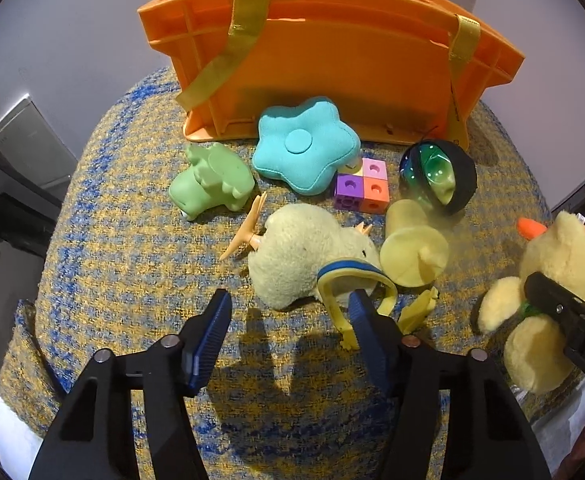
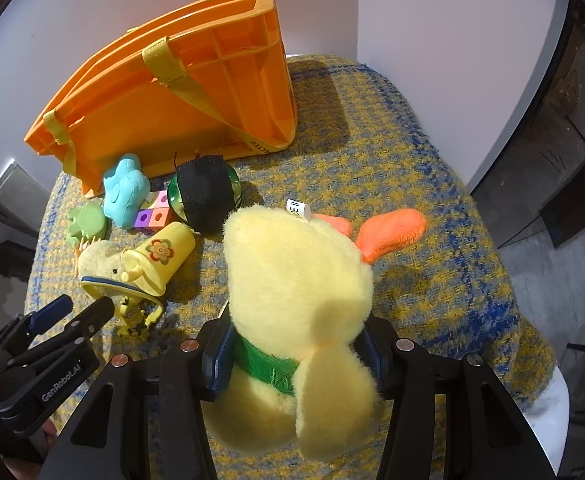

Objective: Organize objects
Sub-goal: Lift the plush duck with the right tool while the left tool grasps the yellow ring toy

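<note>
On my left, my left gripper [image 1: 288, 312] hangs over a blue and yellow woven cloth [image 1: 124, 264], its blue-padded jaws parted with nothing pressed between them. The right-hand pad sits just at the blue-trimmed yellow strap [image 1: 352, 276] of a pale fuzzy plush [image 1: 300, 252] lying on the cloth.

Behind that plush, from left to right, lie a green rubber toy [image 1: 212, 180], a turquoise star cushion [image 1: 306, 146], a block of purple, pink and orange cubes [image 1: 362, 186], a yellow cup [image 1: 412, 244] tipped on its side, and a green ball with a black band [image 1: 438, 176]. A small yellow figure [image 2: 132, 318] lies near the strap. An orange crate [image 1: 332, 64] with yellow fabric handles stands at the back of the cloth, touching the cushion.

On the right, my right gripper [image 2: 292, 356] is clamped on a yellow plush duck [image 2: 296, 280] at its green collar, one pad pressing each side. Its orange feet [image 2: 392, 228] point away from me.
</note>
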A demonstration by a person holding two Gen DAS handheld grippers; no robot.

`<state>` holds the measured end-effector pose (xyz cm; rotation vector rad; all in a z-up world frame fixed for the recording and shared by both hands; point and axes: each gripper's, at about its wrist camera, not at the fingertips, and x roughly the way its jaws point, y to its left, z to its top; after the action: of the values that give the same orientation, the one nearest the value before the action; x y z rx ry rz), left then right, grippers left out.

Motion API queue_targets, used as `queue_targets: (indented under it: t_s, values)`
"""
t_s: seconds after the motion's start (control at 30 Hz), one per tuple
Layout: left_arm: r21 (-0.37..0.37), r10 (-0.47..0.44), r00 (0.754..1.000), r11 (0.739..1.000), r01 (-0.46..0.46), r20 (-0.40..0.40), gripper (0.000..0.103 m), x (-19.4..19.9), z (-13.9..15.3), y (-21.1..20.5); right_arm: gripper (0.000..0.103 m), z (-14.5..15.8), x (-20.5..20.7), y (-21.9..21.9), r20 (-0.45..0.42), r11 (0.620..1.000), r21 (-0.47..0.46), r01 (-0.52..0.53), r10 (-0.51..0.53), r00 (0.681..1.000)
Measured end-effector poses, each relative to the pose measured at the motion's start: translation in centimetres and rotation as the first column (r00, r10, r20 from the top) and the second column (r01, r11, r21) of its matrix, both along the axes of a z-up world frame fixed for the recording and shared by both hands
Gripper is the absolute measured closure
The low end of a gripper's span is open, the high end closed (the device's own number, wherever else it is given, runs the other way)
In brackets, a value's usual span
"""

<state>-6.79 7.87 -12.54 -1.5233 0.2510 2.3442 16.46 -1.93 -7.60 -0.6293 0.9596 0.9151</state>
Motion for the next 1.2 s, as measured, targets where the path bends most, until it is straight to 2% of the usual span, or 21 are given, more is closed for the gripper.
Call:
queue_targets:
  t_s: [0.23, 0.3, 0.4, 1.03, 1.2]
  values:
    - [0.015, -0.044, 0.999, 0.999, 0.045, -0.014, 0.074, 0.0, 0.4, 0.6, 0.051, -0.2, 0.5, 0.0, -0.008, 1.0, -0.001, 0.013, -0.013, 1.0]
    - [0.012, -0.052, 0.999, 0.999, 0.052, -0.018, 0.079, 0.2, 0.4, 0.7, 0.051, -0.1, 0.6, -0.1, -0.007, 1.0, 0.0, 0.015, -0.015, 1.0]
    - [0.027, -0.067, 0.998, 0.997, 0.067, -0.012, 0.094, 0.5, 0.5, 0.8, 0.051, -0.1, 0.7, -0.2, -0.006, 1.0, -0.001, 0.017, -0.017, 1.0]
    - [0.087, -0.195, 0.978, 0.976, 0.201, -0.071, 0.097, 1.2, 4.1, -1.5, 0.051, 3.6, -2.0, -0.4, 0.037, 0.998, 0.055, -0.039, 0.037, 0.999]
    - [0.099, -0.198, 0.975, 0.973, 0.207, -0.096, 0.097, 1.0, 5.7, -2.4, 0.051, 5.1, -3.1, -0.3, 0.057, 0.994, 0.08, -0.071, 0.066, 0.996]
